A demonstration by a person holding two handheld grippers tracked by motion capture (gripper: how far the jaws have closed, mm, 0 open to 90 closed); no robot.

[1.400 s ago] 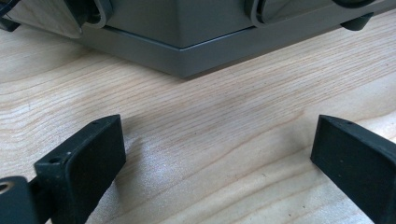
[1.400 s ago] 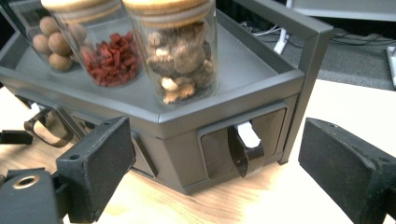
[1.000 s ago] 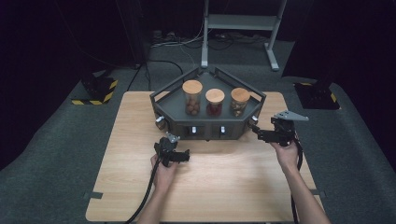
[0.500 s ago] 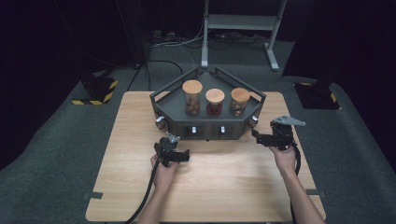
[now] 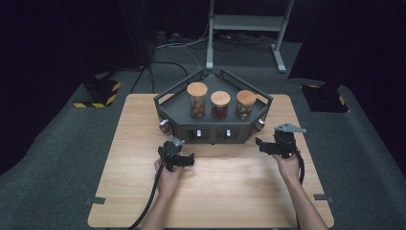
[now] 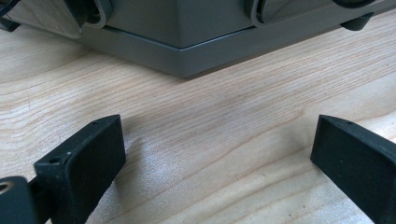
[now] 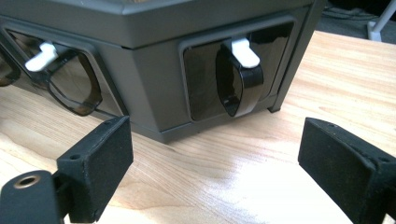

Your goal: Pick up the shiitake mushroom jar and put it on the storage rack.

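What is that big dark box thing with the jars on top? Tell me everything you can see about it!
The dark grey stand is an angular, many-sided box that looks like plastic or metal, sitting flat at the far side of the wooden table. Its raised-rim top holds three cork-lidded jars in a row. Its front faces have glossy dark windows with small white levers. Nothing grips it.

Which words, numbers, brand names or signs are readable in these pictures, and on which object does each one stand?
None: no readable text in any view.
Grey stand, its three cork-lidded jars, its white-tabbed front handle: no label visible.
Black-and-yellow striped base on the floor: hazard stripes, no words.
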